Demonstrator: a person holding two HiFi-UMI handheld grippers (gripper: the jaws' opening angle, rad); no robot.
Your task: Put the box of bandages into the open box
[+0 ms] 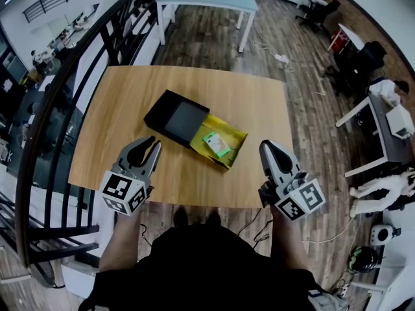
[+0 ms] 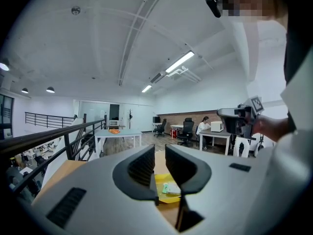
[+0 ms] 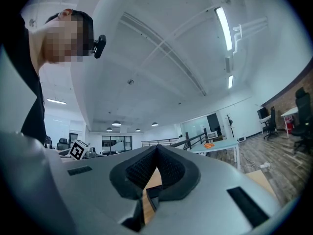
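Open box (image 1: 155, 107): mid-table, top open to reach from above. Bare tabletop (image 1: 110, 128) on all sides of it. Bandage box (image 1: 216, 144) fills part of its yellow half. Black railing (image 1: 23, 186) well left. Left gripper (image 1: 152, 142), right gripper (image 1: 267, 146) nearer, gap between.

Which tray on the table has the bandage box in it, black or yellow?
The yellow tray, right of the black tray: the green-and-white bandage box lies in it; the black one holds nothing.

smooth wood-grain table (image 1: 123, 128), matt black cardboard box (image 1: 175, 118).
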